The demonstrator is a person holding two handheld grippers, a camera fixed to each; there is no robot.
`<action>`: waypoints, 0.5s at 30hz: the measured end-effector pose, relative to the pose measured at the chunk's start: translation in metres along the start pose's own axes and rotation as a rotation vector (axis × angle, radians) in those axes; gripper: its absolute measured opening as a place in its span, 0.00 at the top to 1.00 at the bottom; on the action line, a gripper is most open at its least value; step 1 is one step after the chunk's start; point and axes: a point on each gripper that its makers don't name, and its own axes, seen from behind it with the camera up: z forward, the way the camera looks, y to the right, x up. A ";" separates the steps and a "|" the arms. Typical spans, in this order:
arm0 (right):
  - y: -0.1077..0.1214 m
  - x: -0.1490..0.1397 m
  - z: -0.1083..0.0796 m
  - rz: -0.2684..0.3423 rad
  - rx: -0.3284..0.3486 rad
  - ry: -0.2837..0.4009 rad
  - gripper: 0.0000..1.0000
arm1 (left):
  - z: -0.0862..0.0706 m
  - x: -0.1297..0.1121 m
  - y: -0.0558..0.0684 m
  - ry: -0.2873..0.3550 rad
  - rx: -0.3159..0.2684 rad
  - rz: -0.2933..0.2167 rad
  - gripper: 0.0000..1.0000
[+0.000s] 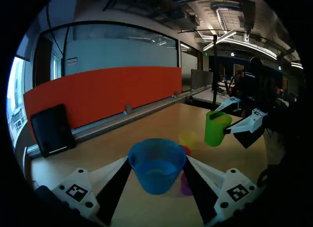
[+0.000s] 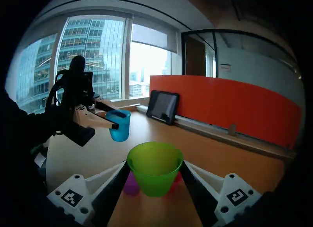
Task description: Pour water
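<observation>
We are holding a translucent blue plastic cup [image 1: 157, 176], the left hand-held gripper [image 1: 157, 159] clamping it above the pale wooden surface [image 1: 164, 121]. The right hand-held gripper [image 2: 155, 164] is clamping a smooth green plastic cup [image 2: 154, 180], well apart, open surface lying between.

Bare wooden tabletop [image 1: 164, 121] is left open between the two raised cups, the blue cup [image 1: 157, 166] and the green cup [image 1: 214, 128], which are held well apart. Beneath them the way down is blocked by a yellow cup [image 1: 188, 139], a red cup [image 1: 185, 150] and a purple cup [image 1: 185, 186], clustered together. The far side is closed by an orange partition [image 1: 105, 90], with a dark tablet [image 1: 53, 129] propped at its foot.
</observation>
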 end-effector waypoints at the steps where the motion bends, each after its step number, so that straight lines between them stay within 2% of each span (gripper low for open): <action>1: 0.000 0.003 0.000 -0.002 -0.001 0.009 0.08 | -0.001 0.003 0.000 0.009 0.001 -0.001 0.13; 15: -0.001 0.043 0.008 -0.027 -0.005 0.103 0.08 | -0.019 0.040 0.009 0.123 0.004 -0.030 0.13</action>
